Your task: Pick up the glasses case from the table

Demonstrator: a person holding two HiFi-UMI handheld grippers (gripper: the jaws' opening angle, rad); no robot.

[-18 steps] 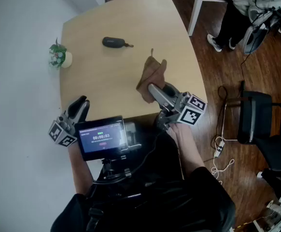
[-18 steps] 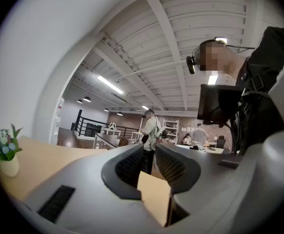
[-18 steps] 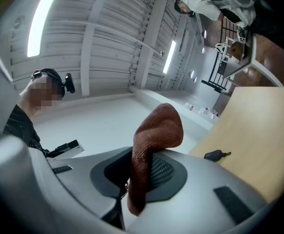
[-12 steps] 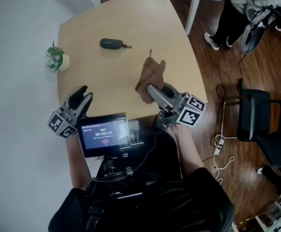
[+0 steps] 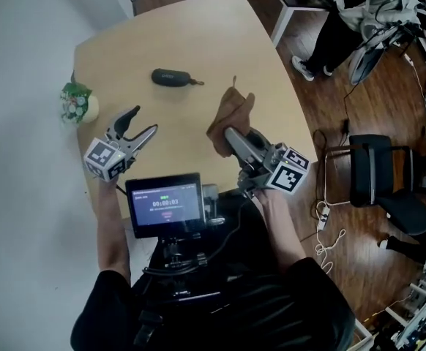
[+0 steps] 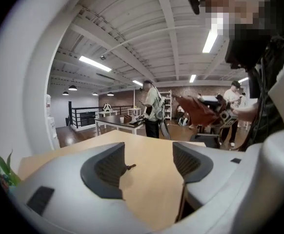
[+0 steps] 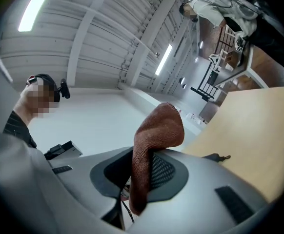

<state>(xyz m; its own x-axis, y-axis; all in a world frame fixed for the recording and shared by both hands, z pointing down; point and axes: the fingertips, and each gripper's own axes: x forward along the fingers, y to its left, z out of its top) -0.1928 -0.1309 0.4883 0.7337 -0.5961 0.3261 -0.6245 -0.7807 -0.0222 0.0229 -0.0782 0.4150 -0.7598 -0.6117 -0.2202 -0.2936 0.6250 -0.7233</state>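
The dark oval glasses case point(image 5: 170, 77) with a short strap lies on the far part of the light wooden table point(image 5: 198, 42). My left gripper point(image 5: 141, 121) hovers over the table's left side, jaws open and empty, aimed toward the case. In the left gripper view only the case's strap end point(image 6: 130, 166) peeks out beside the left jaw. My right gripper point(image 5: 233, 134) is shut on a brown cloth point(image 5: 230, 118), held above the table's near right edge. In the right gripper view the brown cloth point(image 7: 152, 145) hangs pinched between the jaws, and the case's strap point(image 7: 219, 157) shows just over the lower jaw.
A small potted plant point(image 5: 76, 102) stands at the table's left edge. A screen on a mount point(image 5: 165, 203) sits at my chest. A black chair point(image 5: 378, 178) and a white cable point(image 5: 329, 225) are on the wooden floor to the right; a person point(image 5: 345, 17) stands beyond the table.
My left gripper has risen and moved forward over the table toward the case, its jaws now clearly spread. The right gripper has stayed put with the cloth.
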